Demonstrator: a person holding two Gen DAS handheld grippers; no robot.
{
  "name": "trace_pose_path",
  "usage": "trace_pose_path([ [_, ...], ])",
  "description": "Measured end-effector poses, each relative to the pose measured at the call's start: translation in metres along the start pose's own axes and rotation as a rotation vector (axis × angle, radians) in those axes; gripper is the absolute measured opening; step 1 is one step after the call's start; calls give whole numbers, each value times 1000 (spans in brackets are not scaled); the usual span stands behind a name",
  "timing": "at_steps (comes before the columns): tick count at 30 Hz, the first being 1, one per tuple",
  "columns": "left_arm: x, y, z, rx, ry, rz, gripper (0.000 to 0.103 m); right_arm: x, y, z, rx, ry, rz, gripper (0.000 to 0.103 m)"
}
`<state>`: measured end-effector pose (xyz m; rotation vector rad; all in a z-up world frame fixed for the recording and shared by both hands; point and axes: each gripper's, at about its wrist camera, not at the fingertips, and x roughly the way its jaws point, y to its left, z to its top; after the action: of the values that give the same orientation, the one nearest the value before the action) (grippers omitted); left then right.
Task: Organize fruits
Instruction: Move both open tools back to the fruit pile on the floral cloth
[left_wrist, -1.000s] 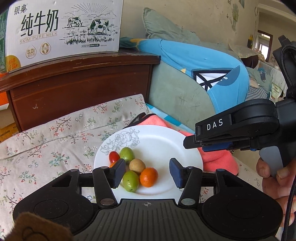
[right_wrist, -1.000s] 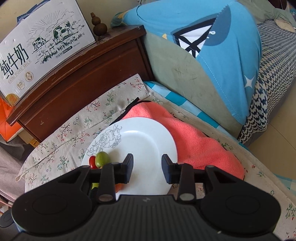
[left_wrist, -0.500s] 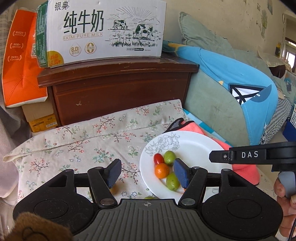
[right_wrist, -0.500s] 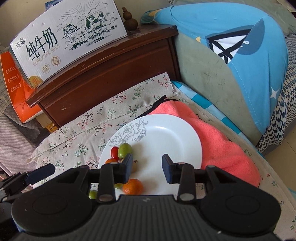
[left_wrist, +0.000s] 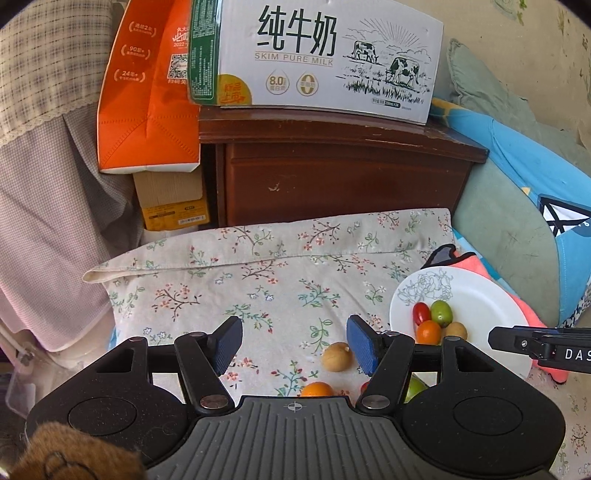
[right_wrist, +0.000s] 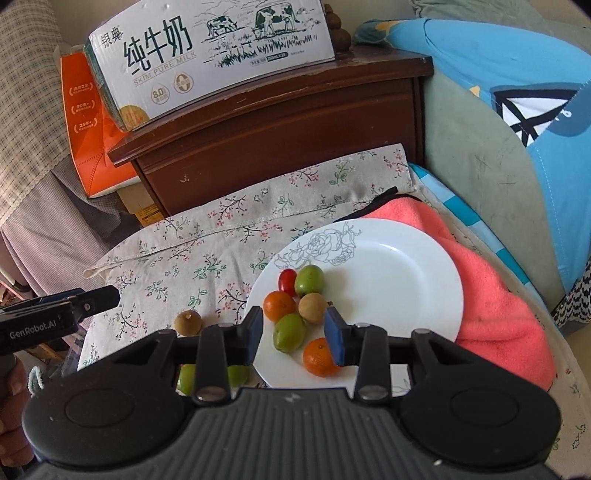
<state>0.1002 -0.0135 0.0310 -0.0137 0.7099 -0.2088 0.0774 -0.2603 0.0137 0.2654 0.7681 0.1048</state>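
Left gripper (left_wrist: 293, 345) has just swung off the plate (left_wrist: 480, 295) at frame right, jaws widened and empty; I aim for the loose brown fruit (left_wrist: 336, 356) at lower centre.

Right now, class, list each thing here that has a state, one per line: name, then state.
Plate: holds six fruits.
Brown fruit: off the plate, on the floral cloth.
Left gripper: open, empty.
Right gripper: open, empty.
Milk carton: shut.

Milk carton (left_wrist: 314, 55) atop wooden nightstand (left_wrist: 343, 177)
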Motion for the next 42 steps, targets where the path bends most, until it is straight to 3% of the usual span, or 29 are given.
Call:
trace_pose_path([
  [4, 2, 7, -7, -5, 17, 7, 62, 0, 1, 1, 11, 4, 30, 37],
  [10, 7, 14, -20, 9, 49, 21, 62, -12, -39, 12, 244, -51, 20, 39],
  [14, 14, 18, -29, 5, 83, 19, 62, -9, -38, 9, 248, -29, 32, 39],
  [31, 26, 17, -50, 40, 143, -17, 58, 25, 53, -38, -69, 193, 255, 39],
  [42, 35, 14, -60, 72, 155, -20, 57, 41, 82, -64, -216, 231, 220, 39],
])
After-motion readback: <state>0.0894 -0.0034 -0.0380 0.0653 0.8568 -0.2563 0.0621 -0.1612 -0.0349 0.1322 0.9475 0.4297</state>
